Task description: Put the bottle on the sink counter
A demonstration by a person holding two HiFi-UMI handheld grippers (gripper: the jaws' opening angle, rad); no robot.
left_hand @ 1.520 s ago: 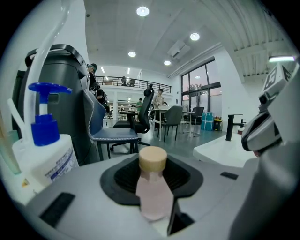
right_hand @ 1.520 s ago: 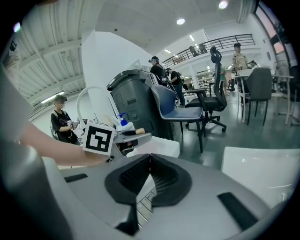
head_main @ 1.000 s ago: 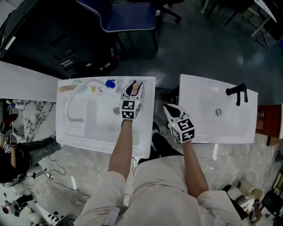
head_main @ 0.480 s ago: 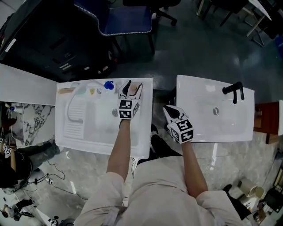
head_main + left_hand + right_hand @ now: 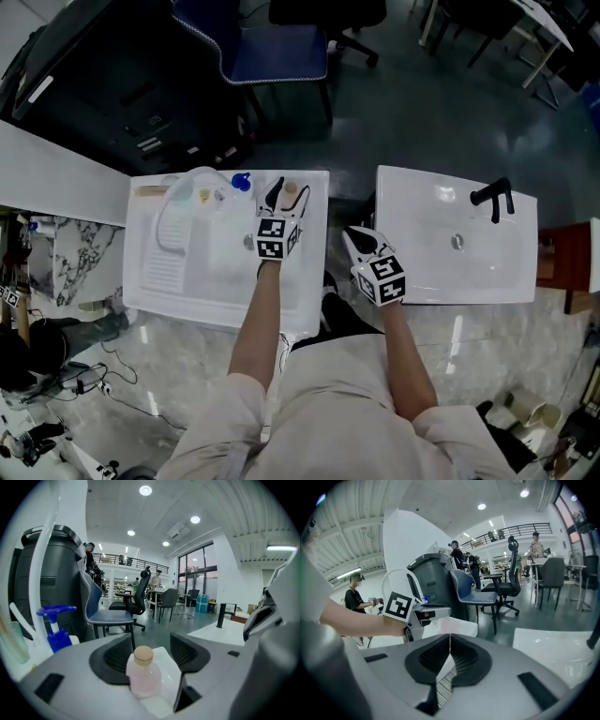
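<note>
Bottle (image 5: 142, 679), pink with a cork-coloured cap, stands upright on the white worktop (image 5: 317, 202) at the back right corner of the sink (image 5: 202, 267). The left claw (image 5: 288, 194) brackets it, its jaws wide apart after just opening, no longer gripping it. A blue pump dispenser (image 5: 57, 632) stands nearby to its left. The right claw (image 5: 449, 656) hovers closed and empty just right of that sink.

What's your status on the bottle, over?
Left hand-held gripper just opened, bottle free between jaws. Bottle upright on sink counter. Right hand-held gripper shut, empty. Pump dispenser stands clear.
</note>
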